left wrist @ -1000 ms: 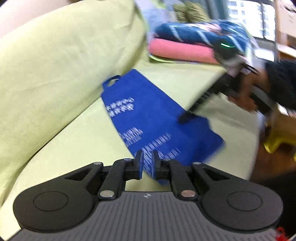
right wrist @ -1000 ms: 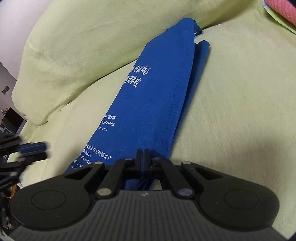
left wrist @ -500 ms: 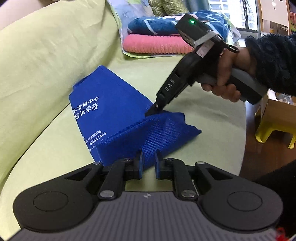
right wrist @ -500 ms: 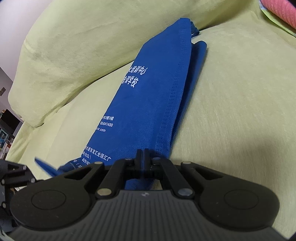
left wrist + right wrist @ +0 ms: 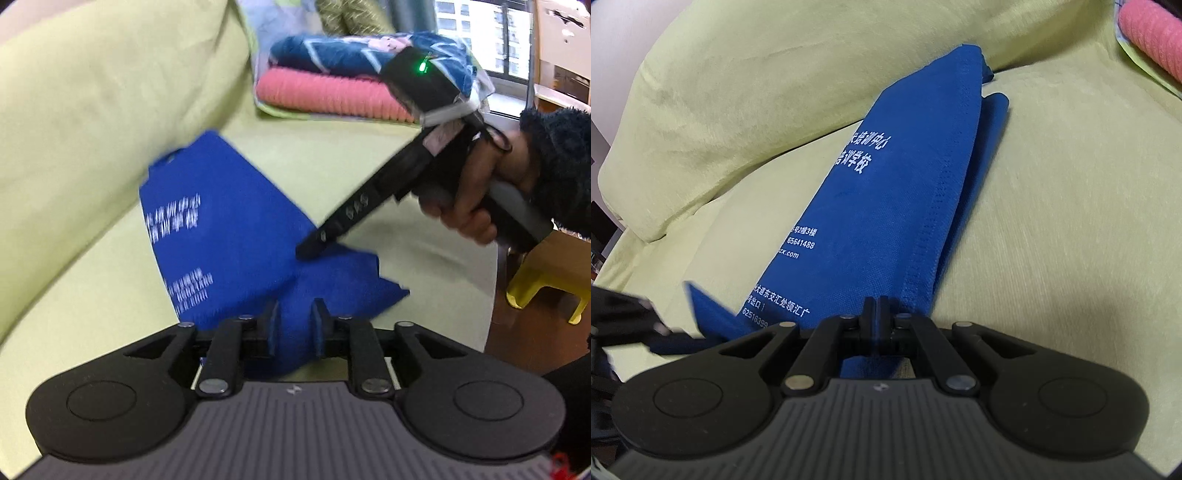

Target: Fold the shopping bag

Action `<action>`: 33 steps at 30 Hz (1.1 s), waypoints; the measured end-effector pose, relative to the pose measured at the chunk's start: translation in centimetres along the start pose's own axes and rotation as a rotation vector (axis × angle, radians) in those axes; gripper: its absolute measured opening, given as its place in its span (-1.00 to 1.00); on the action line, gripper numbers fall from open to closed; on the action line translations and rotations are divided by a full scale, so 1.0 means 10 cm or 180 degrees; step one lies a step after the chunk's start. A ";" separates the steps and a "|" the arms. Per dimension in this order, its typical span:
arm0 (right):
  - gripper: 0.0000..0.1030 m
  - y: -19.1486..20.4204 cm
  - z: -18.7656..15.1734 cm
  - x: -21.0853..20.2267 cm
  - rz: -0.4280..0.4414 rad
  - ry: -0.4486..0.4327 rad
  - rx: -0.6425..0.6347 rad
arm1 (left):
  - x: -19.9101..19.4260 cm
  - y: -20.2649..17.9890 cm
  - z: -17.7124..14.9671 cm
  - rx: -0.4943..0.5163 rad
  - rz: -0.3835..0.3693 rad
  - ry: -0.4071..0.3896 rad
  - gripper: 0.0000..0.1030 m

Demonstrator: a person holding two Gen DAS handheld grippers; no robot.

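bag (image 5: 897, 206) lies on the sofa (image 5: 1052, 221). we find the right gripper (image 5: 878, 306) clamped on its edge. left gripper (image 5: 294, 317) parted, fabric between its fingers.

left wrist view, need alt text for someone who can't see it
A blue shopping bag lies on a yellow-green sofa, its near end lifted between the open fingers of the left tool. The right tool, held in a hand, pinches the fold; folded blankets sit behind.

This is a home: a soft green sofa (image 5: 92, 122), folded blankets (image 5: 332, 74) stacked on it, a little yellow stool (image 5: 546, 291), and a window (image 5: 480, 33).
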State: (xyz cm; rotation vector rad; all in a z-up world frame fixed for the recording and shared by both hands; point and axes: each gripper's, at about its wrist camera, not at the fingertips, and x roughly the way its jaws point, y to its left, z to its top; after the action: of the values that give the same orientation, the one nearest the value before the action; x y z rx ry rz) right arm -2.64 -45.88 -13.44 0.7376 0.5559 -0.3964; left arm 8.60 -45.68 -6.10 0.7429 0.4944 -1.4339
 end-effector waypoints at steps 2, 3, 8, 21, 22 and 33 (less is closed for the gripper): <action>-1.00 -0.01 0.00 0.00 0.0000 -0.0002 0.0015 | 0.09 0.00 0.02 0.0054 0.0058 0.0090 -0.44; -1.00 0.00 0.00 0.00 -0.0006 -0.0005 0.0016 | 0.15 0.02 0.01 0.0050 0.0080 0.0168 -0.44; -1.00 0.02 0.00 0.00 -0.0037 -0.0014 -0.0017 | 0.31 0.14 -0.11 -0.0382 0.0094 0.0411 -0.46; -0.83 0.38 -0.37 -0.48 0.0278 -0.0455 -0.0264 | 0.32 0.16 -0.22 -0.0682 0.0122 0.0318 -0.48; -0.79 0.44 -0.44 -0.49 0.0303 -0.0442 -0.0318 | 0.32 0.16 -0.23 -0.0700 0.0124 0.0306 -0.48; -0.68 0.58 -0.72 -0.25 -0.0072 -0.0375 -0.0852 | 0.15 0.46 -0.39 -0.1309 0.0080 0.0144 -0.10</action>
State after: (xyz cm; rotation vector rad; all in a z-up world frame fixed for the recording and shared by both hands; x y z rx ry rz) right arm -3.97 -36.43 -13.29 0.4481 0.4948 -0.3753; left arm 13.76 -44.09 -9.14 0.4492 0.7837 -1.2396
